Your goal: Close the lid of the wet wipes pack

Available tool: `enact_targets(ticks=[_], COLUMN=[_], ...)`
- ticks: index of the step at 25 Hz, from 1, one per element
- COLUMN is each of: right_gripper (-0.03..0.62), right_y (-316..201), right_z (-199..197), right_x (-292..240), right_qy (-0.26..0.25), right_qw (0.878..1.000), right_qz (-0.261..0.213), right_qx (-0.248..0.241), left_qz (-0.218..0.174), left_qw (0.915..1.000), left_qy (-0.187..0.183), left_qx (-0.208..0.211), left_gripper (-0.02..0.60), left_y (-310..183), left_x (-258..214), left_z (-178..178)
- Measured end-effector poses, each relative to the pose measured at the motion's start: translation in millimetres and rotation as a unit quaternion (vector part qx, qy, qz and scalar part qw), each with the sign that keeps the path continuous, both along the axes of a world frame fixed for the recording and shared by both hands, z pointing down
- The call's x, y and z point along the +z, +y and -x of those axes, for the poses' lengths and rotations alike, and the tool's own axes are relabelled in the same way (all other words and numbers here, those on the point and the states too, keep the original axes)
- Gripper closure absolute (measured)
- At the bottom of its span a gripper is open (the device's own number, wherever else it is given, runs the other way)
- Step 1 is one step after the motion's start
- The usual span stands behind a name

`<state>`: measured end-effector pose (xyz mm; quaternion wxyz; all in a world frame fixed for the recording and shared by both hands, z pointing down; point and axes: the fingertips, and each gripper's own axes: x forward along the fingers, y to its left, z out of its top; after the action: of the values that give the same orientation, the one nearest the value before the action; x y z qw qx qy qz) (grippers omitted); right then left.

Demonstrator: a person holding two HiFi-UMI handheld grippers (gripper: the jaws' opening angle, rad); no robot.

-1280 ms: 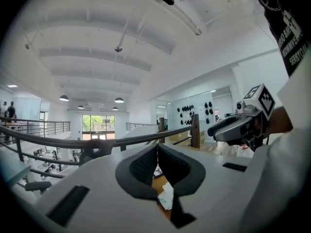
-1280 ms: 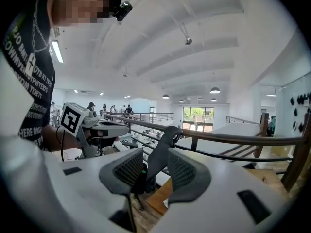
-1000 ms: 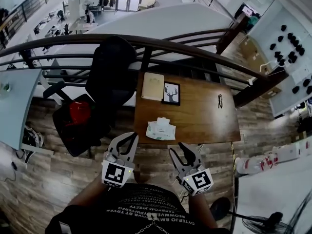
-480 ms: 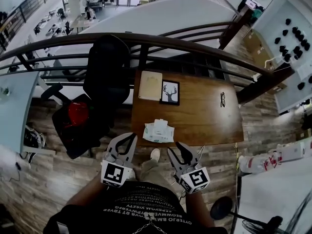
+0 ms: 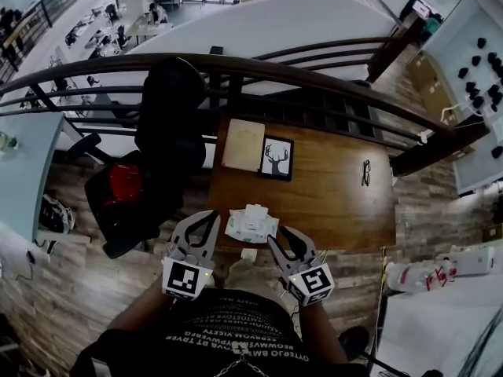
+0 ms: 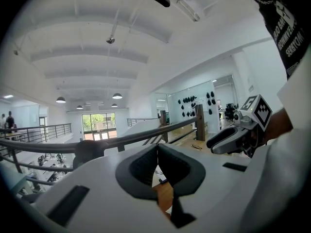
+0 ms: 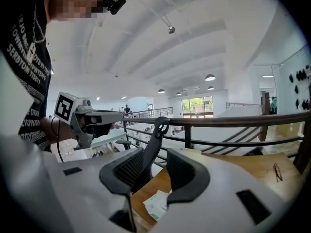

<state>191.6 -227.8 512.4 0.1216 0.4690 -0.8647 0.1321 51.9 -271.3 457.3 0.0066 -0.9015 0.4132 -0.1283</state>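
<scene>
A wet wipes pack (image 5: 250,223) lies at the near edge of the wooden counter (image 5: 330,203), with the left tool (image 5: 212,217) pinched together and the right tool (image 5: 284,236) spread wide, both empty and just short of it; a sideways push on the lid would likely slide the light pack off that edge.

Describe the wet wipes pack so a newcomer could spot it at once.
Find the brown wooden table below the dark curved railing. The soft white and pale green wet wipes pack lies alone at its near edge. The beige flat board and black-framed deer picture sit at the far edge, and only the pack looks crumpled.
</scene>
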Motion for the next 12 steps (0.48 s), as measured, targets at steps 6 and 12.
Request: enact_targets(ticks=[6, 12], right_gripper=[0.447, 0.447], right_y=[-32.9, -50.7], right_z=[-13.8, -23.1], right_x=[40.7, 104.9], right_qy=[0.003, 0.011], right_qw=[0.999, 0.996], right_qz=[0.03, 0.083], right_qx=[-0.023, -0.039], left_qz=[0.018, 0.035], left_qw=[0.9996, 0.999], left_qy=[-0.008, -0.002], left_qx=[-0.019, -0.028], left_gripper=[0.552, 0.552], left_y=[-21.9, -29.1], left_x=[15.8, 43.0], left_z=[-14.3, -28.0])
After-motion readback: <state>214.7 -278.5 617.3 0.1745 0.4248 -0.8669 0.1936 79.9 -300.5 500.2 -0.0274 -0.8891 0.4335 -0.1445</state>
